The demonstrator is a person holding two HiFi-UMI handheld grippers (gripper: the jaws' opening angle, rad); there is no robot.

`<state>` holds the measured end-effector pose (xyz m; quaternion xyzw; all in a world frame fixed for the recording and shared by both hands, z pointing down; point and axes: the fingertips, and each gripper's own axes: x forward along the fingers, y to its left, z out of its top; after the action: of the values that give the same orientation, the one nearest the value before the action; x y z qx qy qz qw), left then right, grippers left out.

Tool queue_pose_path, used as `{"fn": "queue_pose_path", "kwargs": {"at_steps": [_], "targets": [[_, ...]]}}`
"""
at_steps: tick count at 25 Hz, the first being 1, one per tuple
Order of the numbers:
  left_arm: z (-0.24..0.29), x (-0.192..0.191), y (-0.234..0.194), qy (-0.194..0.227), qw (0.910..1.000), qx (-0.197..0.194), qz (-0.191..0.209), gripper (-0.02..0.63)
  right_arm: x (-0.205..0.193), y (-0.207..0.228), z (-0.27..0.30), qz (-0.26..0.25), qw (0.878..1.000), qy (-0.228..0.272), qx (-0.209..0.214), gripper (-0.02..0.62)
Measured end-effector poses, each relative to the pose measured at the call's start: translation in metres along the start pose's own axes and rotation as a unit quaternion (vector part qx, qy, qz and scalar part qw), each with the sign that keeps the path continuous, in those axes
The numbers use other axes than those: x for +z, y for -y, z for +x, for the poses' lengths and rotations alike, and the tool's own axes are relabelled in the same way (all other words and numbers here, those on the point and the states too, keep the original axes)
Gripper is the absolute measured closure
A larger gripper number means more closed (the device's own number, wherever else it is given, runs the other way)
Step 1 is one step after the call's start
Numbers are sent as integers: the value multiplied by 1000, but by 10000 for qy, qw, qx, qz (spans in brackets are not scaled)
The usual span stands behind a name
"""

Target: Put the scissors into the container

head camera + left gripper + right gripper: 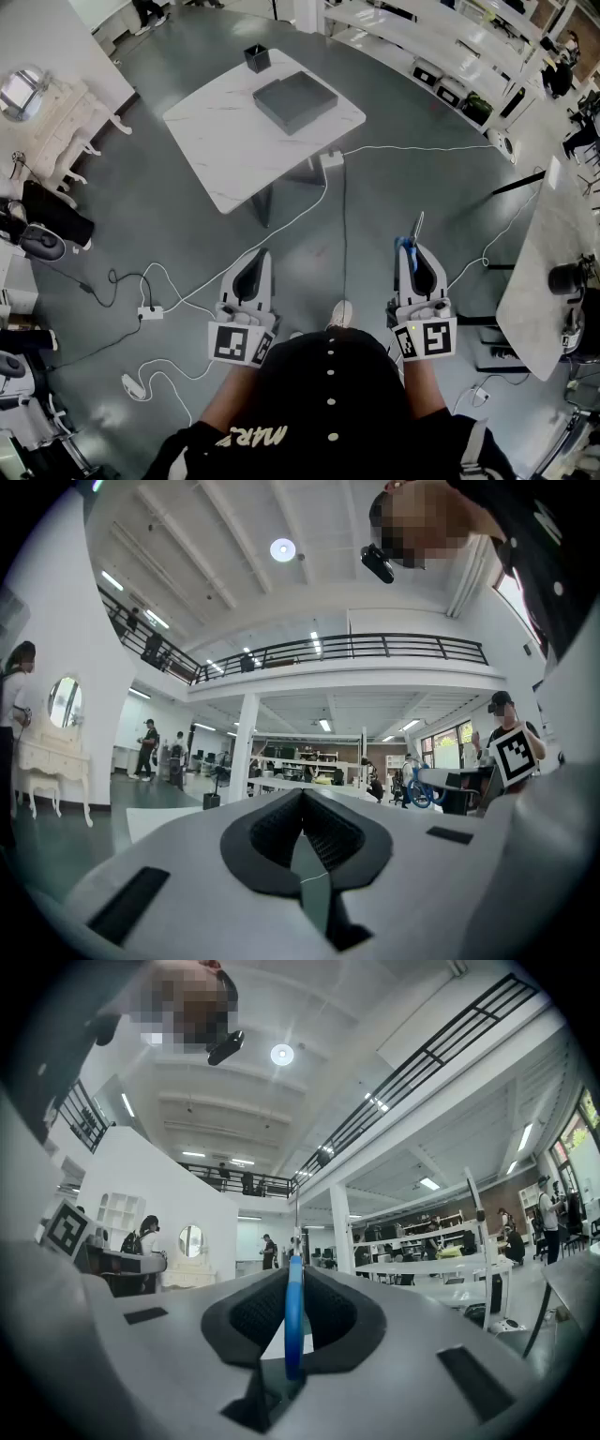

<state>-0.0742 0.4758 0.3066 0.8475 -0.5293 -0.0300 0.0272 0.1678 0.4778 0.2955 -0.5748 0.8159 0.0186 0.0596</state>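
Observation:
In the head view, my right gripper (410,246) is held low in front of the person's body, shut on scissors (416,228) whose metal blades stick out past the jaws. The right gripper view shows their blue handle (293,1316) edge-on, pinched between the dark pads. My left gripper (260,251) is beside it, shut with nothing in it; its pads (281,827) meet at the tip. Far ahead, a white table (225,141) carries a small black container (256,58) and a flat grey box (295,101). Both grippers are well short of that table.
White cables and a power strip (150,311) trail over the grey floor between me and the table. A second white table (544,281) stands at the right, a white dresser with a mirror (52,131) at the left, and shelving along the back. People stand far off.

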Motion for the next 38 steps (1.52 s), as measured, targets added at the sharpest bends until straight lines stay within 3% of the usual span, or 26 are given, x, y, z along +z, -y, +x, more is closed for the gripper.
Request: {"fn": "queue_pose_path", "kwargs": {"at_steps": [16, 38], "targets": [[11, -4, 1, -99, 9999, 23, -4, 580, 1, 6, 7, 9, 10000, 15, 59, 535], [71, -18, 27, -202, 9990, 377, 91, 580, -14, 79, 48, 70, 9993, -29, 366, 535]]}}
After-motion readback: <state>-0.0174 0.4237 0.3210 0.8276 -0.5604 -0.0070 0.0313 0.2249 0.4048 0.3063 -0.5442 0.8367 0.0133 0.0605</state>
